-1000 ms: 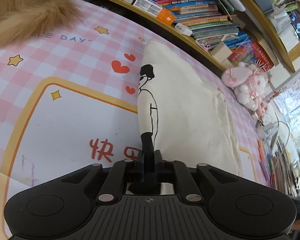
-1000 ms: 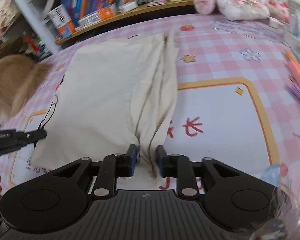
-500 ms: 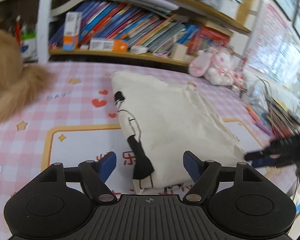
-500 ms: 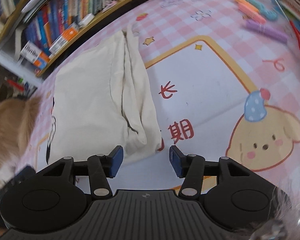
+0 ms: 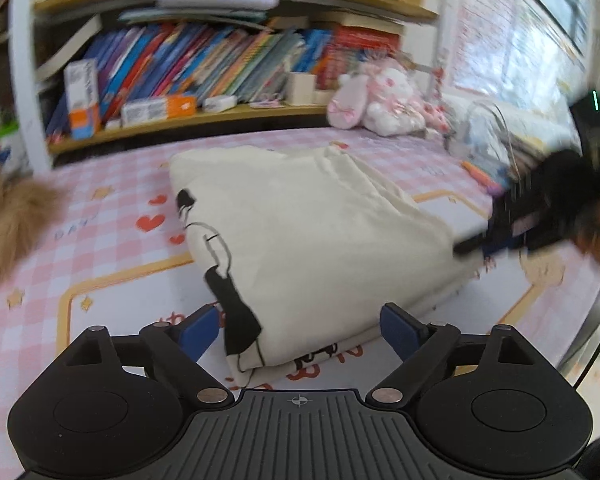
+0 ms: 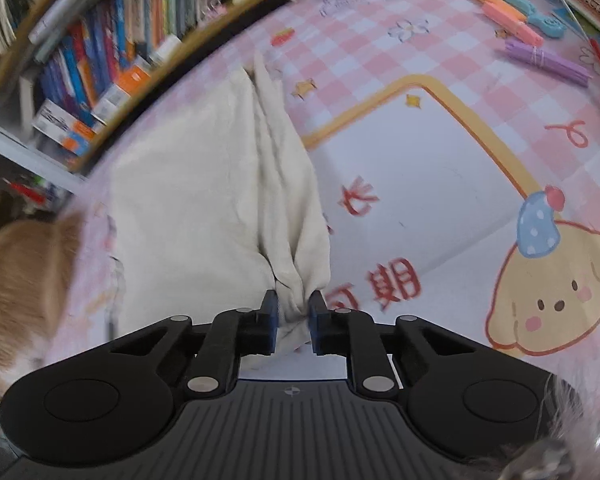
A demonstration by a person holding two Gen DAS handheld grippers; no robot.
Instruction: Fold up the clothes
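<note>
A: Cream cotton garment with a black line-drawn figure is lying folded into a thick rectangle on the pink-checked cartoon-print counter. What is changing on the left?

B: The left gripper, which was clamping the printed edge a second ago, is now hanging with its jaws wide, straddling the near corner and holding nothing.

A: And on the right?

B: The right gripper, gaping half a second ago, is now closing its jaws narrowly on the bunched right-hand corner of the cloth.

A: Meaning?

B: I am judging that the left has let go of its side while the right is taking a fresh hold, perhaps for another fold or a tidying tug.
</note>
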